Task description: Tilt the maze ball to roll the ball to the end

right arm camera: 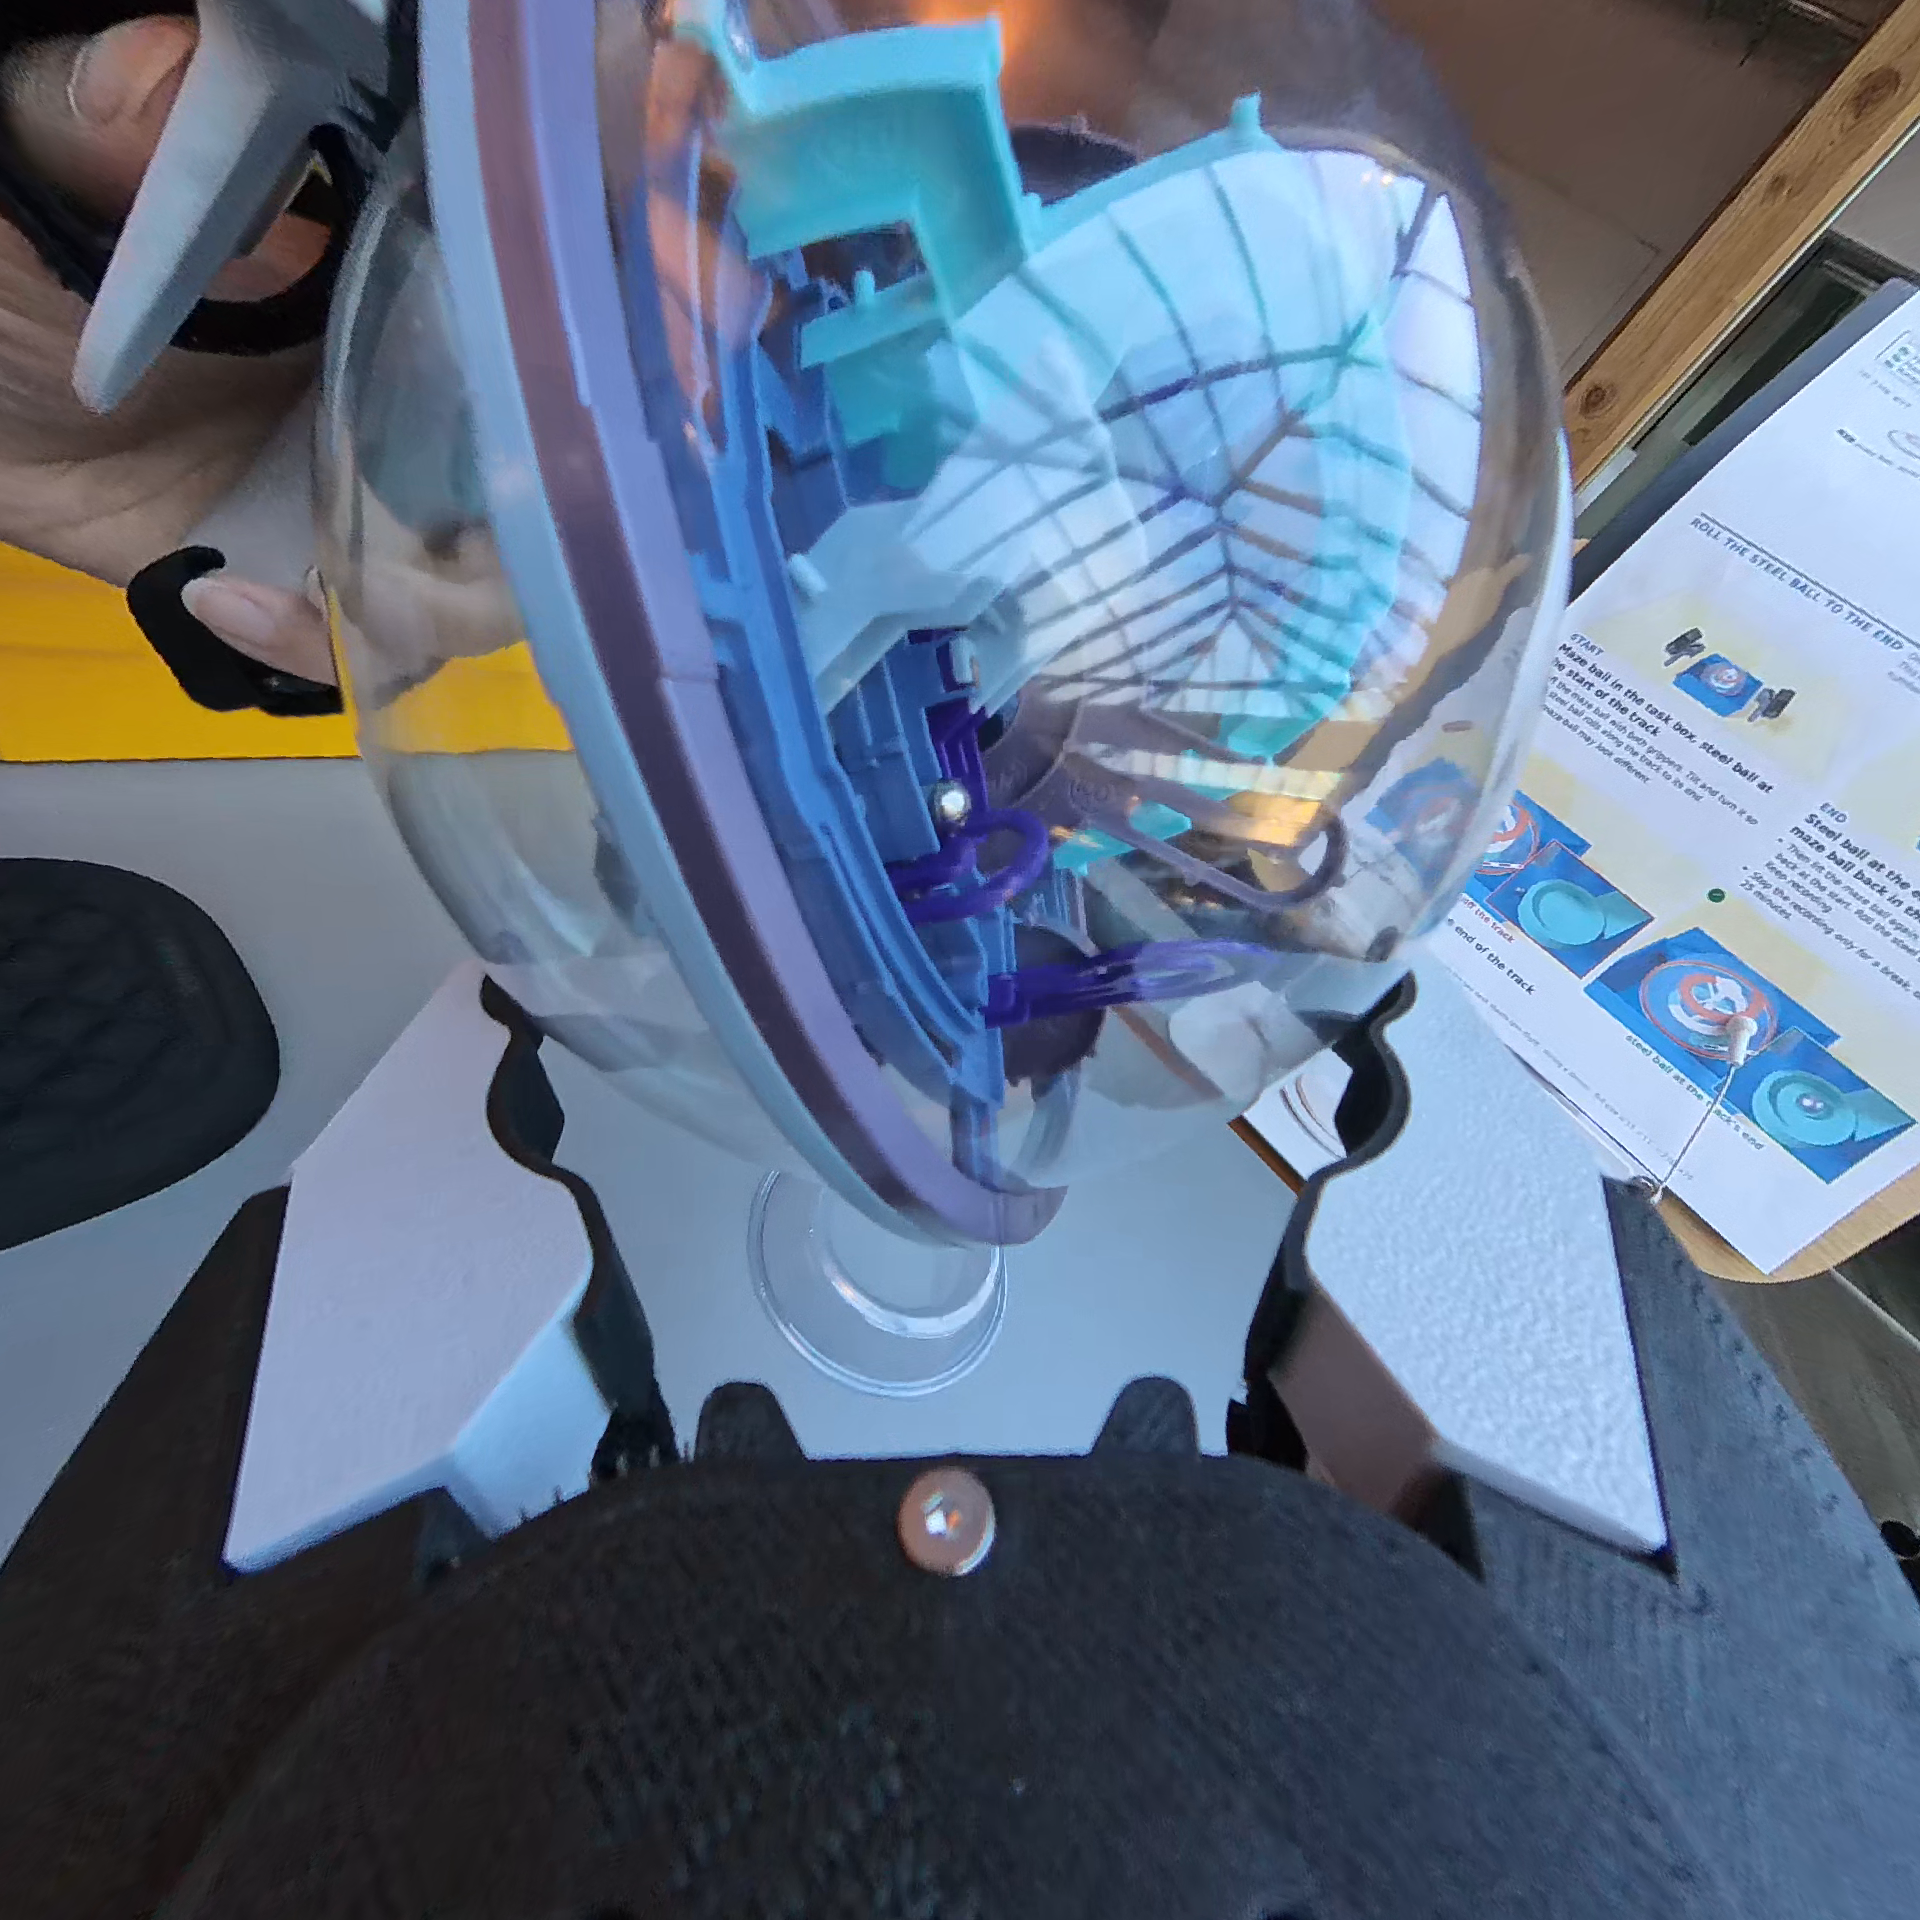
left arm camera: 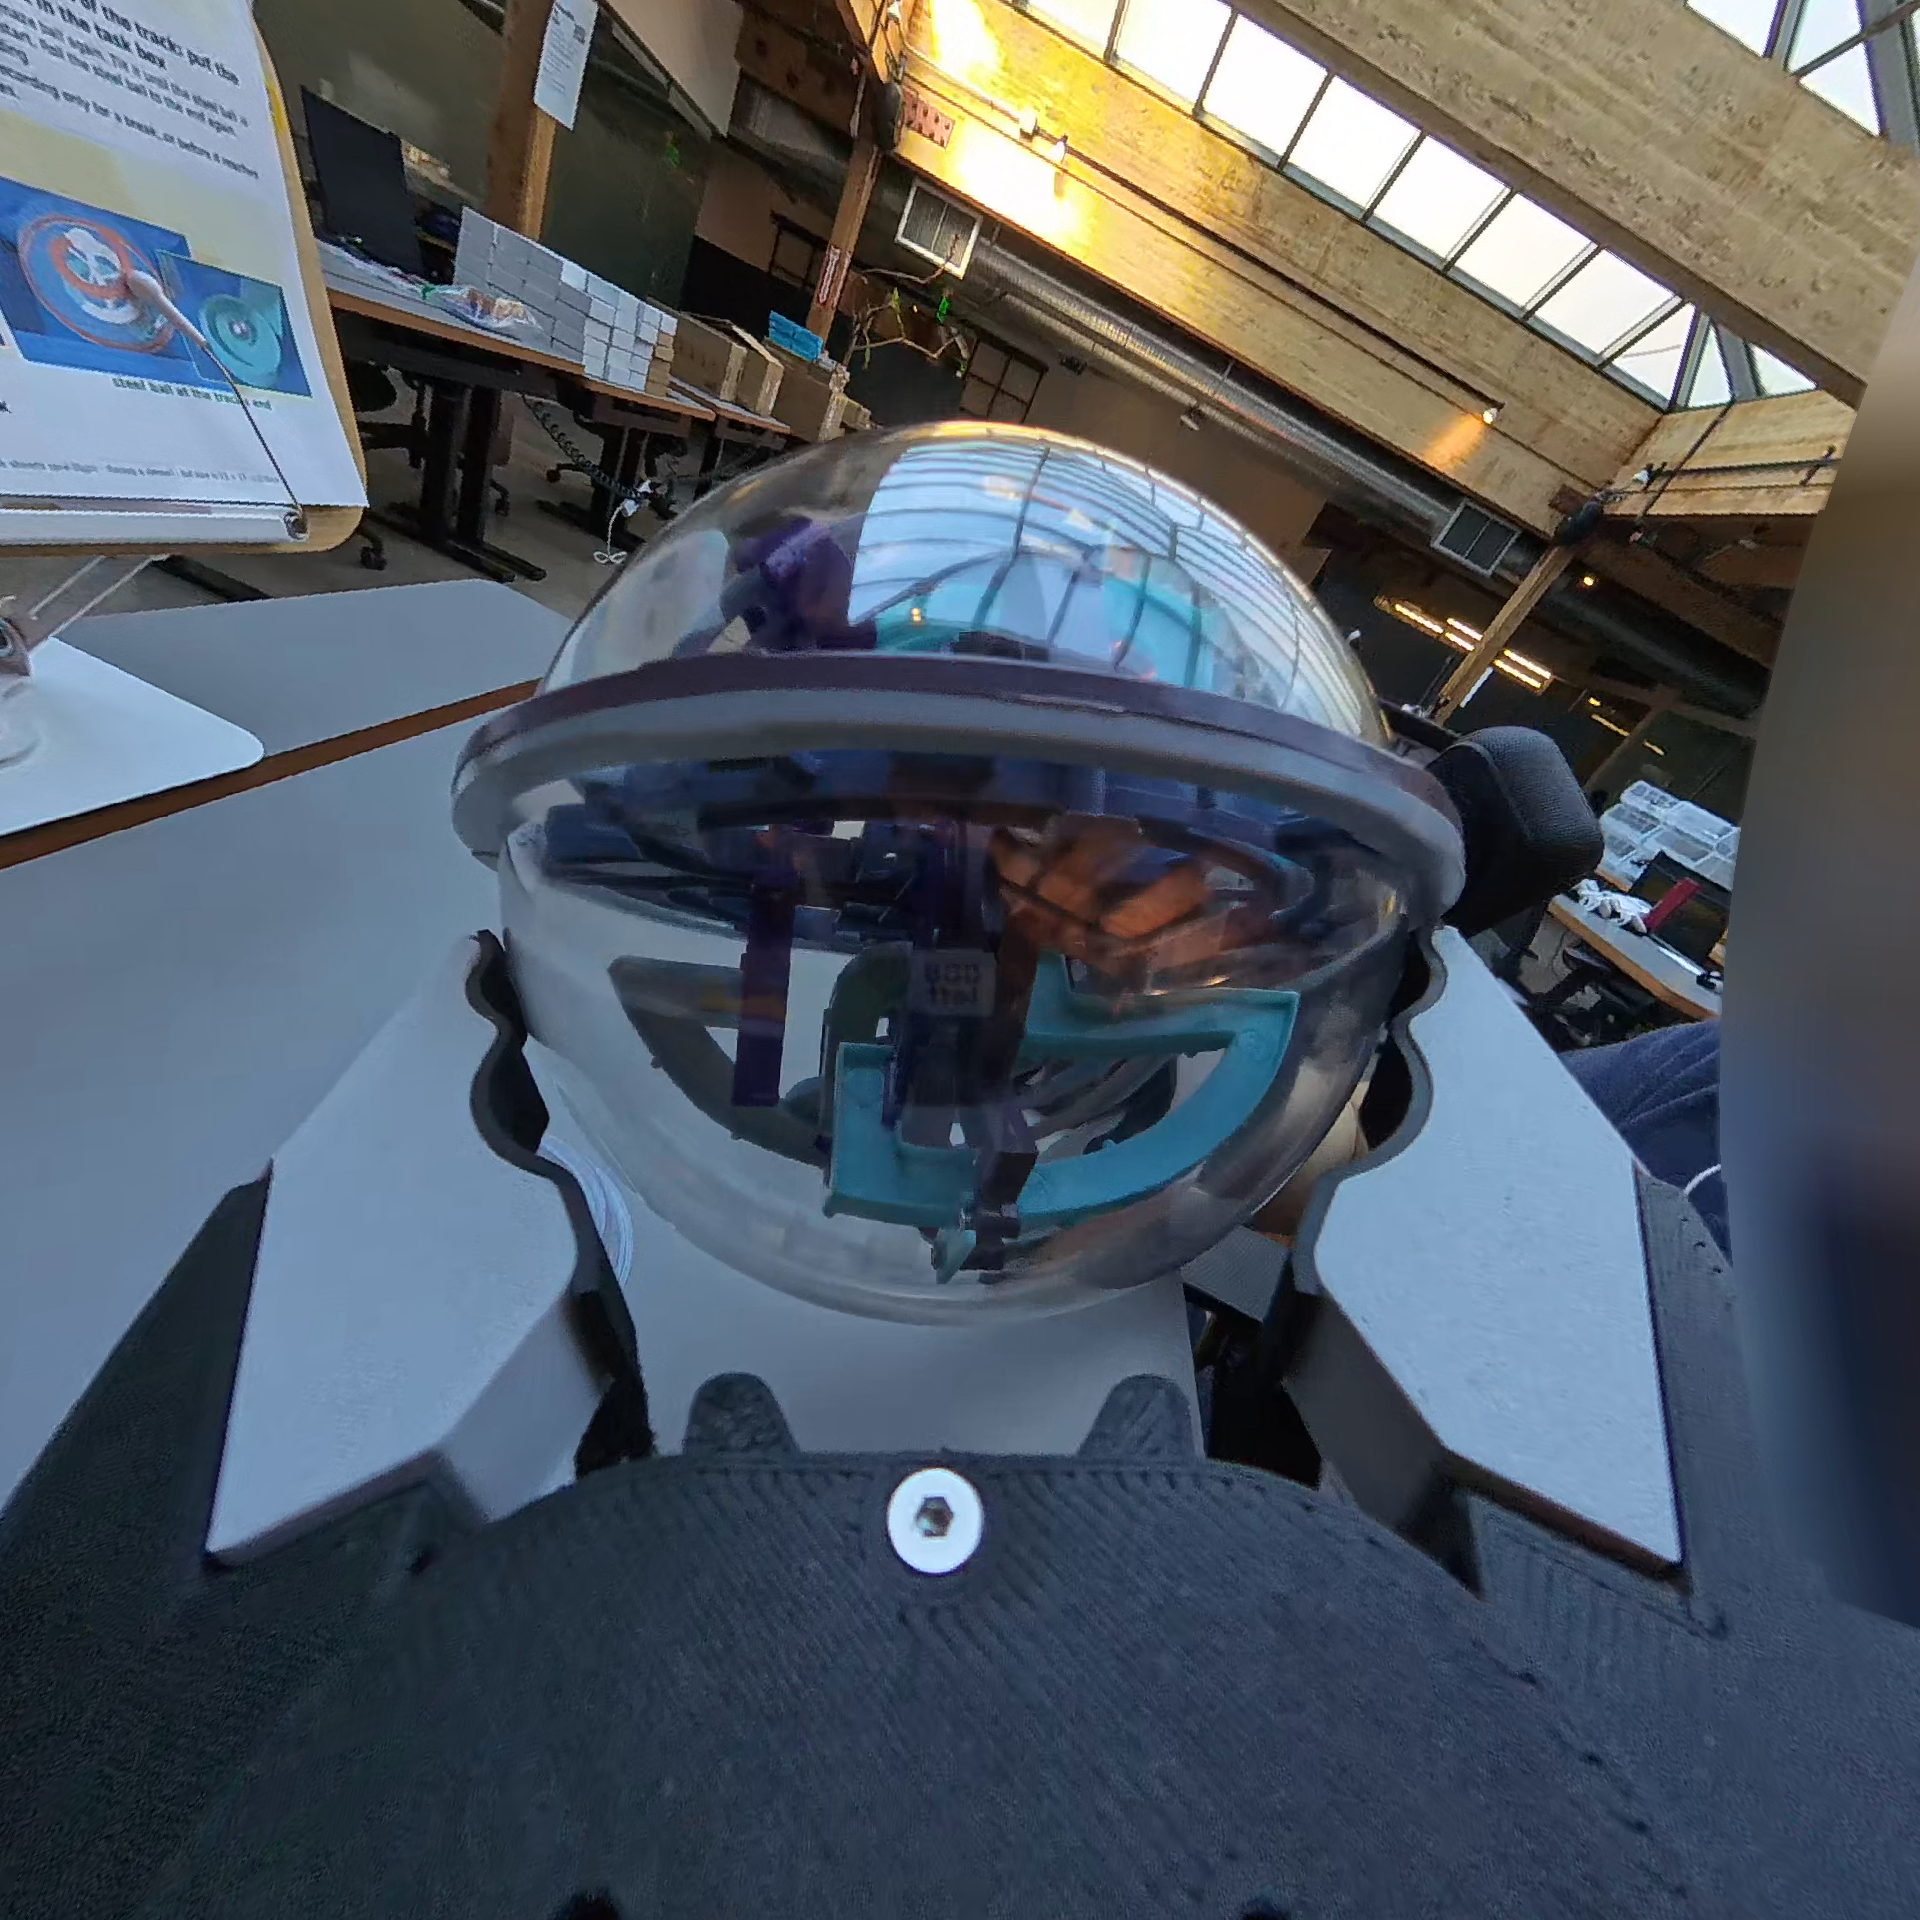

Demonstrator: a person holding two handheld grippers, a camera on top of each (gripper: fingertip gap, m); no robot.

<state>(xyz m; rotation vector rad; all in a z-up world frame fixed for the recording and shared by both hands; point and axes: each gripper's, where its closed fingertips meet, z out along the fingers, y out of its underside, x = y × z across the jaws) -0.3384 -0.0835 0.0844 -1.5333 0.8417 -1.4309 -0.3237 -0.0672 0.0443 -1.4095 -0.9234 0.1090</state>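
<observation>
Nearest you, your right gripper [right arm camera: 951, 1101] and left gripper [left arm camera: 951, 1081] both had their fingers clamped on the clear maze ball [right arm camera: 935, 623], held off the table [left arm camera: 208, 987] so you could tilt it freely. Inside, the steel ball [right arm camera: 948, 800] sat on the purple track [right arm camera: 966, 852] beside the seam ring [right arm camera: 623, 665], apparently mid-route. Farther right stood the instruction sheet [right arm camera: 1683, 831].

Both tongs shared one build. The left tongs [left arm camera: 940, 1049] had a black body of ridged, printed-looking plastic, a silver hex-socket screw [left arm camera: 933, 1521] at its centre and two pale grey, flat-faced fingers [left arm camera: 405, 1236] edged with wavy black pads. The right tongs [right arm camera: 951, 1101] matched, their screw [right arm camera: 945, 1520] looking coppery. Black straps [right arm camera: 223, 644] wrapped the hand [right arm camera: 125, 457].
</observation>
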